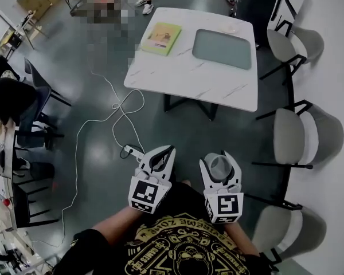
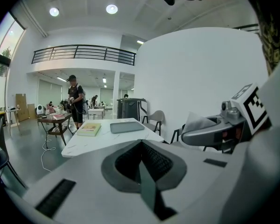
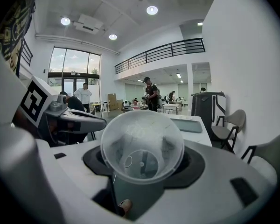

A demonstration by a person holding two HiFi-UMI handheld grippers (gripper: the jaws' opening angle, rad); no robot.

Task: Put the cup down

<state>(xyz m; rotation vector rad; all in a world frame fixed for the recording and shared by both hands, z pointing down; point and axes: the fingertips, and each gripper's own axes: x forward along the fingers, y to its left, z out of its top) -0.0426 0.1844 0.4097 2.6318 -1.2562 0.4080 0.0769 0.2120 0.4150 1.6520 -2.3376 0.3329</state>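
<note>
Right gripper (image 1: 221,160) is clamped around a clear plastic cup (image 3: 142,143), jaws spread wide to take its girth. The cup lies along the jaws, its open mouth towards the person and its base pointing ahead. Left gripper (image 1: 163,153) is held just beside it, jaws together with nothing between them.

Both grippers are at waist level, well apart from the white marble table (image 1: 183,73) ahead. On the table lie a yellow-green book (image 1: 162,37) and a grey tray (image 1: 222,48), with bare marble between and in front of them. A white cable (image 1: 112,116) loops across the floor to the left of the path, and chairs (image 1: 289,133) line the right.

To set the cup down well, I would walk it to the bare marble, tip the gripper nose down so the base meets the top flat, and part the jaws only once it rests. The thin wall probably flexes, so a gentle hold and a straight pull-back should keep it from toppling.

Writing: the person's black shirt (image 1: 180,251) carries yellow lettering in a ring, seen upside down and too small to read surely. The book cover's print cannot be read. The marker cube (image 1: 223,206) on each gripper shows only black-and-white square patterns.
</note>
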